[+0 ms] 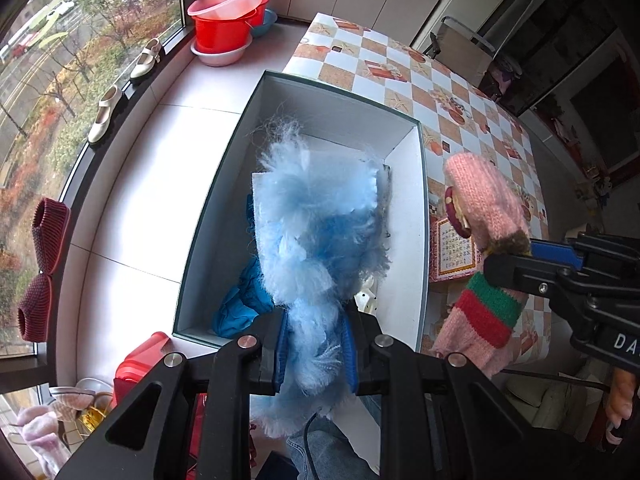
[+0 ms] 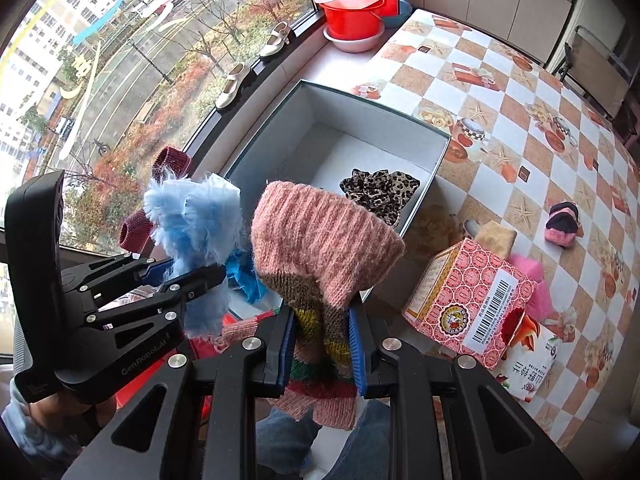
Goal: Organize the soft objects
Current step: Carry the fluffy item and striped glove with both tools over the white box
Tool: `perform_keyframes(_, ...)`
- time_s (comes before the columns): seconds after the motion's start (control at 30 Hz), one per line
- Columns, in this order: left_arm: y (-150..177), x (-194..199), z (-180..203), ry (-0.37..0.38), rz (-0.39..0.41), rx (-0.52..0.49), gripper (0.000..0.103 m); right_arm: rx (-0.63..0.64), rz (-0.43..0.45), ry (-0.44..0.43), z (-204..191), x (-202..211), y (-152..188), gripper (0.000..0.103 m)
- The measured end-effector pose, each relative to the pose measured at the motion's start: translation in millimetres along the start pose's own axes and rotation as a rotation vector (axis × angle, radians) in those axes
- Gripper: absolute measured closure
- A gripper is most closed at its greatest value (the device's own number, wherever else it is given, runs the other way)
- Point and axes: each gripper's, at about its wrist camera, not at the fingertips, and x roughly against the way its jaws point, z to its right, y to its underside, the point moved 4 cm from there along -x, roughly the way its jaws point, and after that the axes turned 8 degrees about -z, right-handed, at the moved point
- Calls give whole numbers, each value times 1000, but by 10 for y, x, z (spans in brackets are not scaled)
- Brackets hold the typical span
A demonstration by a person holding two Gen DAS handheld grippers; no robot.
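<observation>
My left gripper is shut on a fluffy light-blue cloth, which hangs over the open white box. In the right wrist view the same blue cloth and left gripper sit at the left, beside the box. My right gripper is shut on a pink knitted piece with coloured stripes, held near the box's front corner; it shows as the pink knit to the right of the box. A leopard-print item and a blue fabric lie inside the box.
On the checked tablecloth lie a pink patterned carton, a small pink-and-black item, a pink sponge and a tan pad. Stacked red and pink basins, shoes and maroon knit slippers line the windowsill.
</observation>
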Motion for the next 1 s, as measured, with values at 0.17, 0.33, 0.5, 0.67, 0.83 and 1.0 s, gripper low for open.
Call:
perform_keyframes(0.17, -8, -68, -16, -1, -18, 9, 79, 3, -14, -2, 18, -50, -57, 78)
perform_keyframes(0.33, -36, -123, -18, -1, -31, 9, 79, 1, -32, -7, 42, -104, -89, 78)
perform_keyframes(0.5, -90, -166, -22, -2, -39, 17, 78, -10, -44, -16, 79, -148, -148, 78)
perform_keyframes(0.67, -151, -218, -50, -8, -46, 20, 78, -6, -47, -14, 97, -174, -242, 78)
perform_keyframes(0.83, -223, -274, -50, -19, -53, 15, 78, 7, -42, -9, 87, -189, -384, 78)
perform_keyframes(1.0, -307, -310, -72, -21, -53, 24, 78, 2, -45, -2, 112, -256, -561, 78)
